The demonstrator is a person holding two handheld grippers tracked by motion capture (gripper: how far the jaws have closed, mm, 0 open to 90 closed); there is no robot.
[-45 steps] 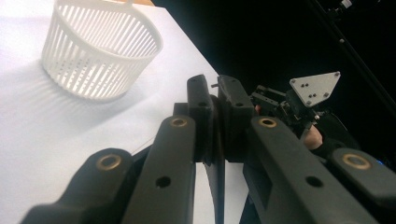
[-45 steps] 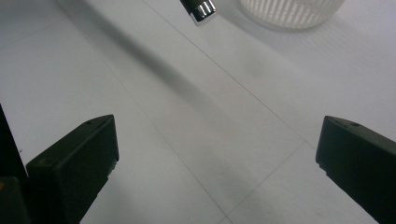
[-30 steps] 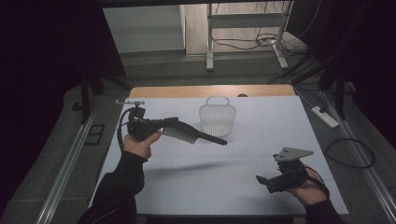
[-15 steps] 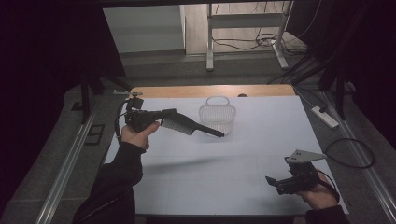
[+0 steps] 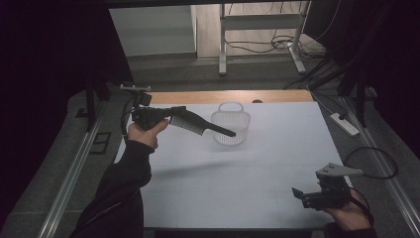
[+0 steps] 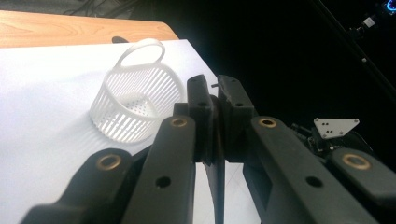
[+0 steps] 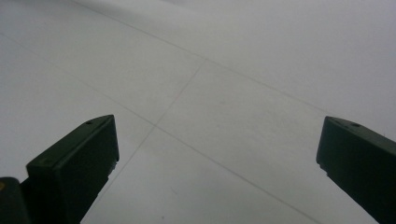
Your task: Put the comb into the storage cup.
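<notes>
White table [image 5: 247, 168], black comb [image 5: 200, 123] clamped in left gripper [image 5: 171, 116]

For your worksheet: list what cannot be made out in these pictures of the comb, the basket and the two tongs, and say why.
- Comb: teeth too small in the high view; in the left gripper view the left tongs hide all but a thin edge.
- Basket: far inside wall hidden by its own front wall in the left gripper view.
- Right tongs: dark, small in the high view.

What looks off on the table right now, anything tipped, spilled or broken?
Nothing stands out. The white basket stands upright and intact on the white table. The left tongs hold the black comb in the air, tip toward the basket. The right tongs are open, with nothing between them.
</notes>
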